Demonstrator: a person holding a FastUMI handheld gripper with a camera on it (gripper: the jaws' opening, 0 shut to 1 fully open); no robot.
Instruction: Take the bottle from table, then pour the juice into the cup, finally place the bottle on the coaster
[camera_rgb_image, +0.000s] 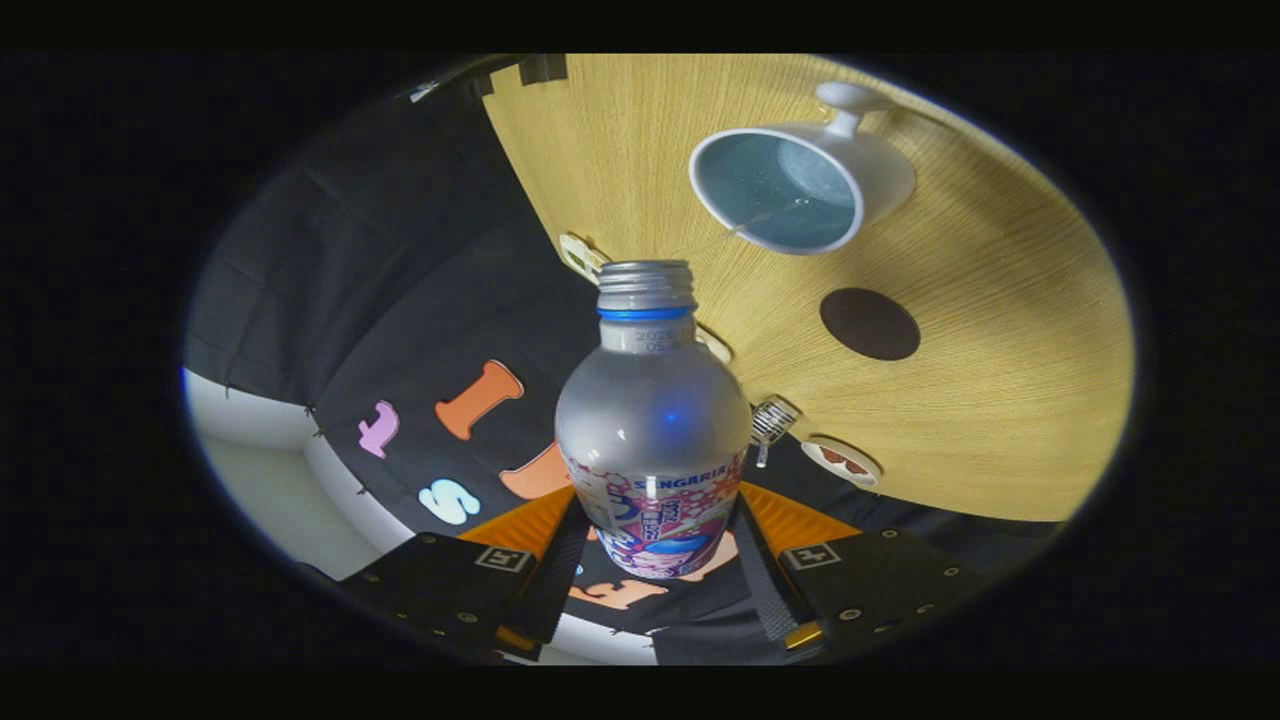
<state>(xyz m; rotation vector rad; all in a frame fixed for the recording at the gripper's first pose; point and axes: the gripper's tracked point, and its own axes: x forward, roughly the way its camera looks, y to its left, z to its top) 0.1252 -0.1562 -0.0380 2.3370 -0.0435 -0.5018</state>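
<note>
The claw (655, 570) holds the aluminium drink bottle (652, 440) by its lower, printed body, one finger (560, 575) pressed against each side, so its span is set by the bottle's width, neither wide nor narrow. The bottle is uncapped, its threaded mouth bare above a blue neck ring, and it points away along the fingers toward the wooden desk (1000, 400), which here stands steeply slanted against the bottle. That slant suggests the whole claw is rolled over to tip the bottle, which fits the pouring step of the task. Beyond the bottle's mouth and off to one side sits the white cup (790, 185), a handled mug with a pale blue inside, seen almost straight into its opening. A thin, glinting thread seems to run from near the bottle's mouth to the cup's rim, probably the juice stream, though it is too fine to be sure. Gripping low on the body keeps the fingers away from the mouth and lets the neck reach over the cup. The dark round coaster (869, 324) lies on the desk just beside the cup, apart from it and nearer the bottle, left bare for the last step. A few small stickers or tags sit along the desk's edge near the bottle's shoulder. How much liquid is in the cup cannot be told.
</note>
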